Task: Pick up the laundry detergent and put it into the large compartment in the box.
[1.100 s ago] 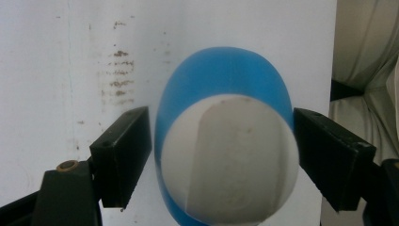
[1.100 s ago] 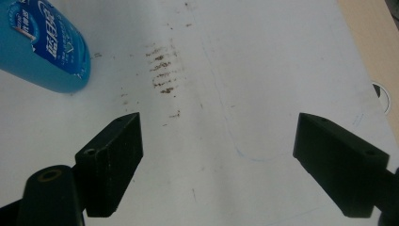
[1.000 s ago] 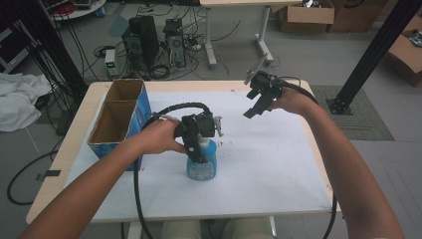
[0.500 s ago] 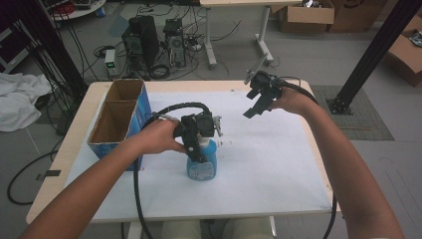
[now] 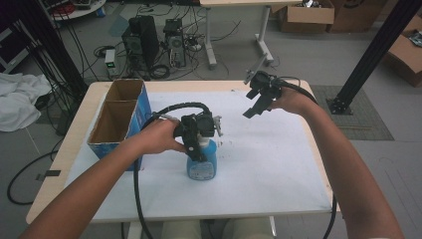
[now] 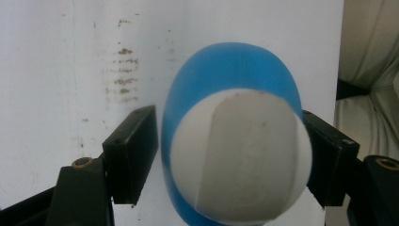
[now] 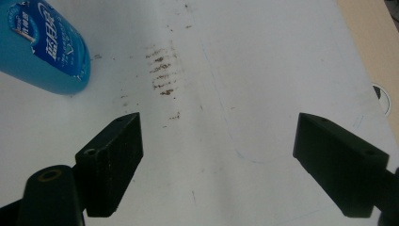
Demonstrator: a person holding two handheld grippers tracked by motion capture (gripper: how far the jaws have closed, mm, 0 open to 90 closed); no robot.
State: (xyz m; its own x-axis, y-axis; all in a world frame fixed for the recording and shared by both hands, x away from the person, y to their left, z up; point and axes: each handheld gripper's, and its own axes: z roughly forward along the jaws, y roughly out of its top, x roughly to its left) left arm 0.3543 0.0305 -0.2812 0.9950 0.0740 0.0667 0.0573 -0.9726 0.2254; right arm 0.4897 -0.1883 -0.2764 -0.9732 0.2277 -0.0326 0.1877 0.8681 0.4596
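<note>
Left claw [image 5: 200,142] straddling blue bottle [image 5: 201,162] on tabletop [image 5: 278,164].
Jaws either side of white cap [image 6: 240,155], contact unclear; right claw [image 5: 259,99] wide open, empty, raised aside.

A grey floor [image 5: 318,55] fills the upper part of the high view. At upper left, black computer towers [image 5: 144,42] stand among tangled cables [image 5: 69,59]. A white cloth [image 5: 17,102] lies at the left edge. Upper centre shows the legs of another table [image 5: 261,35]. Cardboard boxes [image 5: 303,15] sit at upper right, crossed by a black diagonal post [image 5: 373,50].
</note>
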